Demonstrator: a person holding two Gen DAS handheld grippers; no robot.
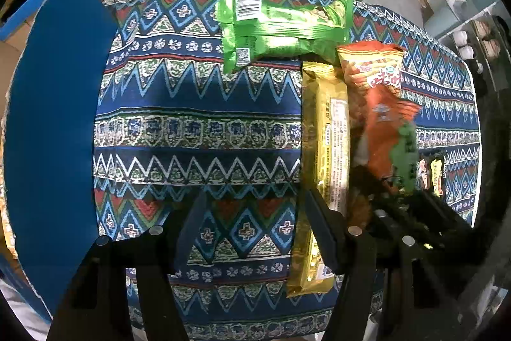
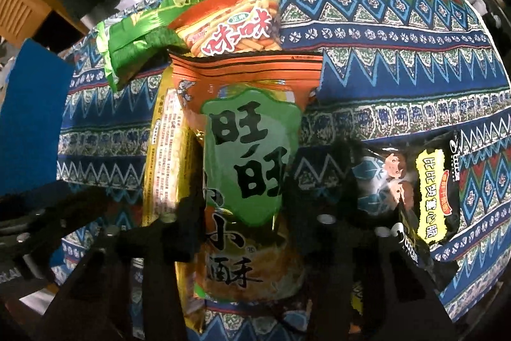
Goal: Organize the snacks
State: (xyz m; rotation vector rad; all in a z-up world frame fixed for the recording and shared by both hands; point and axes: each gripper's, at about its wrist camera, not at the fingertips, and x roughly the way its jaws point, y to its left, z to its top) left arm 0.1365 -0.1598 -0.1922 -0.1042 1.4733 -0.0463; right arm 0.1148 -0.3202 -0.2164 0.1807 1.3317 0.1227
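The right gripper (image 2: 242,213) has its jaws closed on the orange bag with the green label (image 2: 249,149). The bag's lower half sits between the two fingers and its sealed top edge points straight ahead of them, so its long axis runs along the line of the fingers, away from the camera.

Just beyond that top edge lies a smaller orange bag of sticks (image 2: 233,27), partly tucked under it. To the left of the jaws, touching the held bag's side, lies a long yellow packet (image 2: 163,149), parallel to it; ahead and to the left are green packets (image 2: 134,43). To the right of the jaws, apart from the held bag, lies a black and yellow bag (image 2: 424,190).

The left gripper (image 1: 252,226) hangs over the patterned cloth (image 1: 191,104) with its jaws standing open and nothing between them. The yellow packet (image 1: 325,155) passes just under its right finger, and the green packets (image 1: 281,27) lie well ahead, crosswise to the fingers.

The risks, as I judge them: the bag is puffy and slick, so a grip low on its body could let it slide or tip forward when lifted. Because it overlaps the stick bag and presses against the yellow packet, moving it could drag either one out of line. A hard squeeze could crush what is inside.
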